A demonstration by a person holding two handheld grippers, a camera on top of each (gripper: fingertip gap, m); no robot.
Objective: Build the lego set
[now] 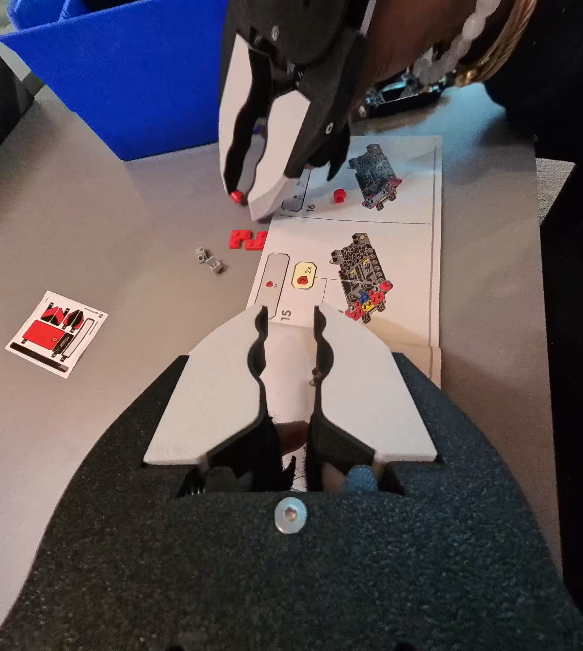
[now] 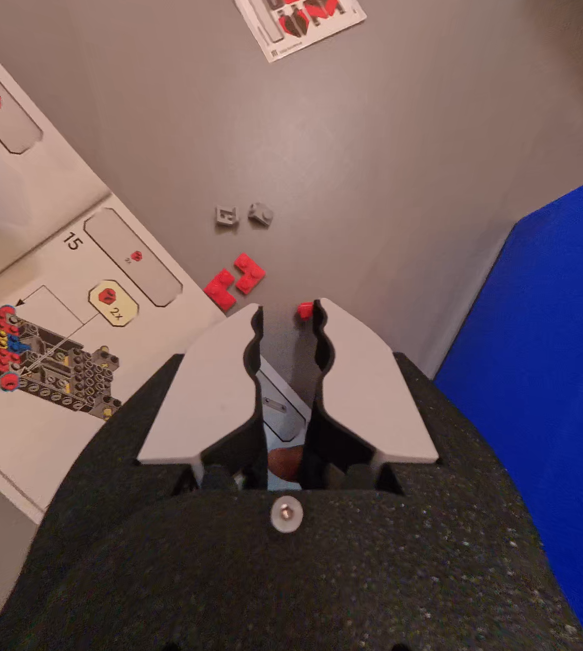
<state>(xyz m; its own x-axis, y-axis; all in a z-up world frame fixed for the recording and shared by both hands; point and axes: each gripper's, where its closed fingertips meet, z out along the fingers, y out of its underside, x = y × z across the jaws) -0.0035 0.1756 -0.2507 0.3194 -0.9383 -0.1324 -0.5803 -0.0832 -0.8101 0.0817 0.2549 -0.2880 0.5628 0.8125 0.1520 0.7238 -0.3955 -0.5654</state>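
my left gripper (image 1: 290, 310) is just hanging low and level, fingers parted with a clear gap. my right gripper (image 2: 288, 304) is tipped steeply down, fingers (image 2: 348, 355) parted too, tips down near the surface.

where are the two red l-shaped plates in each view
Left wrist view: red L-shaped plates lie mid-frame on the grey table, at the instruction booklet's left edge.
Right wrist view: the plates lie centre, just beyond the left fingertip.
Shared landmark: the two small grey pieces beside them.
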